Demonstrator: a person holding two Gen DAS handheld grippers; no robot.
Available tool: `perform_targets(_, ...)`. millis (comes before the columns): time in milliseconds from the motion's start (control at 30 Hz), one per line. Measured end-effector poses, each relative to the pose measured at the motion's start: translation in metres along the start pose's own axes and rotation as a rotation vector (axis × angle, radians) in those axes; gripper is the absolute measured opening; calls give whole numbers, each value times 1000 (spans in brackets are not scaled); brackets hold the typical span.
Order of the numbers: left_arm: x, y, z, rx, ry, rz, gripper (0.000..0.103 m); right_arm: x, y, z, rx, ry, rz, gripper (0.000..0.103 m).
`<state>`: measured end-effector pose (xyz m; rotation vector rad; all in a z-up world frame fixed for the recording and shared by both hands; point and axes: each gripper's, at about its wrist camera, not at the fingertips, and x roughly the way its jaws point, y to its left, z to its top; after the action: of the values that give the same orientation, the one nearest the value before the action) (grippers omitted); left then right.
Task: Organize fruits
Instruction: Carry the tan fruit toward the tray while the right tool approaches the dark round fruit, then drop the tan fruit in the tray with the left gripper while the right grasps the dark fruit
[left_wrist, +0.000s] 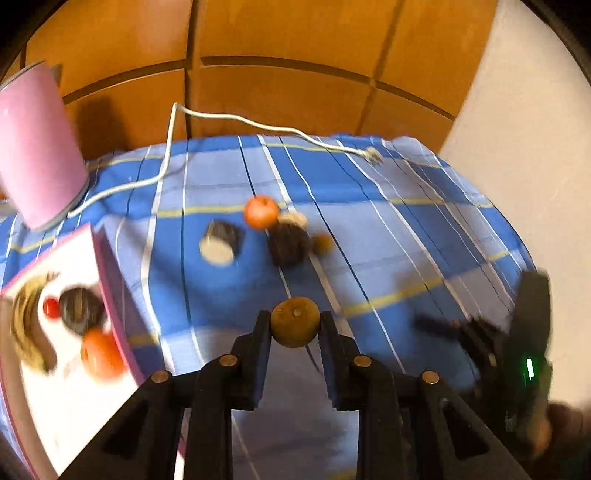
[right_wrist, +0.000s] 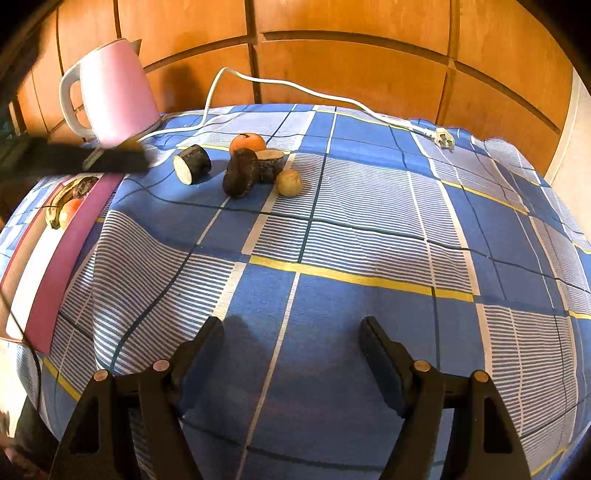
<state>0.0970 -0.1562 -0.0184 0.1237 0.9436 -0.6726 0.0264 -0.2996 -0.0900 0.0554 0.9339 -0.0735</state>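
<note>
Sitting clamped between the left gripper's (left_wrist: 295, 325) 2 fingers (left_wrist: 258, 343): round brown fruit (left_wrist: 294, 322).

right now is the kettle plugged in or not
Not plugged in. The kettle stands at the back of the table, and its white cord trails across the checked cloth to a plug lying loose there.

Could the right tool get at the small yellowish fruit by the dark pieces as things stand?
Probably yes. The right tool is open and empty, and only bare checked cloth lies between it and the yellowish fruit, whose near side is free.
</note>
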Motion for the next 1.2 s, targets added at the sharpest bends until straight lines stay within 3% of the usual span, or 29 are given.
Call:
perform_targets(300,-25,8,-44,-63,-13,-30,26,2,-1,7,23,46,1,77)
perform_targets(600,-47,28,-61,-130,-66,-49,26,-3,-9,36,130,56,82,49)
perform_targets(867,-60,38,-66,-155,-100,-40,26,14,6,86,111,24,103,49)
perform_targets(1100,-65,44,-67,-169,-103,-30,26,56,18,114,101,82,106,49)
perform_targets(1200,-65,46,-67,-176,-102,-28,26,59,26,117,61,71,85,26)
